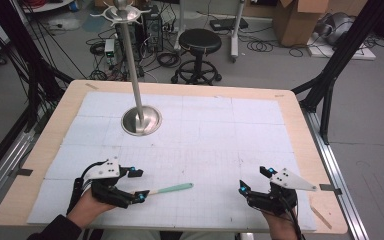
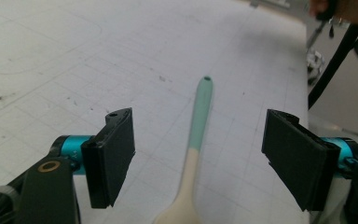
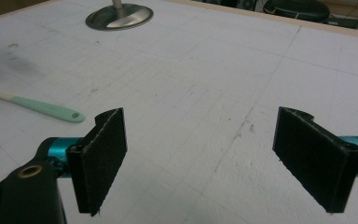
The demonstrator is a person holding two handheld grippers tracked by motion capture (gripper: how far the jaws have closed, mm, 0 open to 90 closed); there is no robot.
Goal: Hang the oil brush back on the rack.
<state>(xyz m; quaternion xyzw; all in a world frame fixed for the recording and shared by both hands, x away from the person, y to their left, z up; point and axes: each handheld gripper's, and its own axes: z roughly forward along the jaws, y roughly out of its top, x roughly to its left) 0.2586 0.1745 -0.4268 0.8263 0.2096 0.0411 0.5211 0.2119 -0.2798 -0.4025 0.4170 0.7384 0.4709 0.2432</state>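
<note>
A spoon-like utensil [image 1: 172,189] with a mint green handle and a cream head end lies flat on the white gridded mat [image 1: 205,135] near the front left. My left gripper [image 1: 140,185] is open around its cream end. In the left gripper view the utensil [image 2: 200,116] runs up between the two pads [image 2: 114,154], which stand well apart from it on both sides. My right gripper [image 1: 253,180] is open at the front right, with only bare mat between its pads [image 3: 102,154]. The right gripper view has the utensil [image 3: 46,108] off to its left.
A metal stand with a round base [image 1: 141,121] and a tall pole rises at the mat's back left; the base [image 3: 119,16] is far ahead in the right gripper view. Beyond the wooden table edge [image 1: 180,86] are a black stool [image 1: 200,42] and a cardboard box [image 1: 300,17].
</note>
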